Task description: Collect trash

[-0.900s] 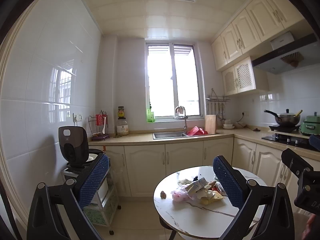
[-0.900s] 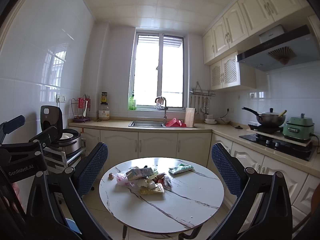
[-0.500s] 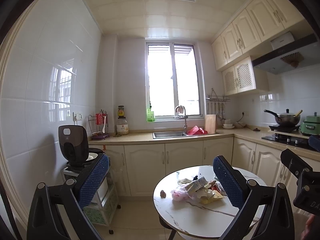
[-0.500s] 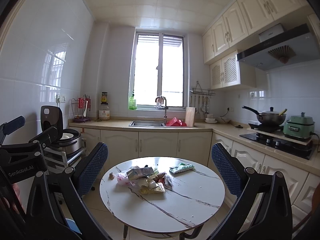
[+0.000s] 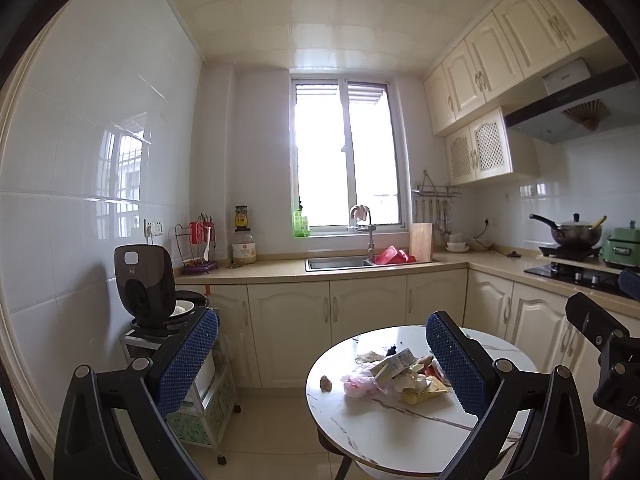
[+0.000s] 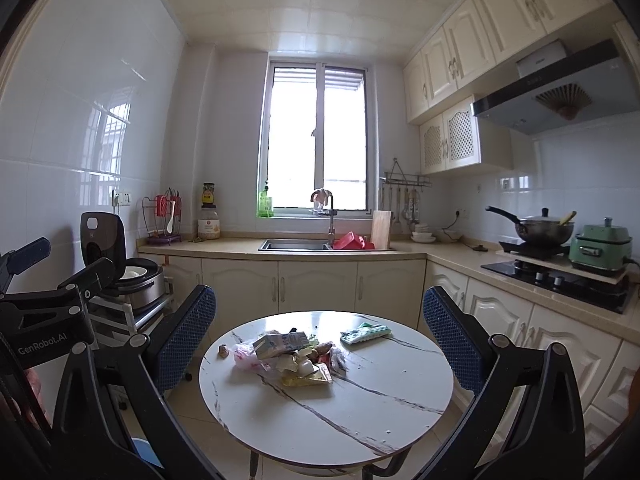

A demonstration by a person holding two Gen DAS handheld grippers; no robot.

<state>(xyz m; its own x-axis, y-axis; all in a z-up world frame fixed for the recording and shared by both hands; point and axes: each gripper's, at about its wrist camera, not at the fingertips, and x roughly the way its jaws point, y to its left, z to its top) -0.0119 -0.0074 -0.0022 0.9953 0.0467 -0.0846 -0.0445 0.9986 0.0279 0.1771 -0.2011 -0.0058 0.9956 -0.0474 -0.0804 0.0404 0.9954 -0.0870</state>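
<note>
At the far left of the right wrist view you see your left gripper (image 6: 48, 280) from the side, jaws spread wide with nothing between them. Behind it, at the left edge, an open rice cooker (image 6: 132, 276) sits on a small cart. Low in the frame, your right gripper (image 6: 320, 344) also stands fully open and empty, its two blue pads framing the round marble table (image 6: 340, 412) without touching anything.

The trash pile (image 6: 290, 358) lies on the left half of that table, just left of frame centre. It is light, crumpled stuff, by the look of it. One small carton (image 6: 280, 344) lies on top; it should be fairly stiff, so pinch it across its flat sides. One pink plastic bag (image 6: 246, 358) sags at the pile's left; it is soft and slippery, so bunch it and take a fold. One yellow wrapper (image 6: 306, 380) lies flat at the near edge and may slide; catch it by a raised corner. One small brown lump (image 6: 223, 351) sits apart to the left. How many smaller scraps are inside the heap I cannot tell.

Right of the pile, apart from it, lies one green-and-white packet (image 6: 365, 333), thin and limp; grip an end.

At the right edge, one pan (image 6: 542, 228) and one green cooker (image 6: 600, 246) stand on the counter.
</note>
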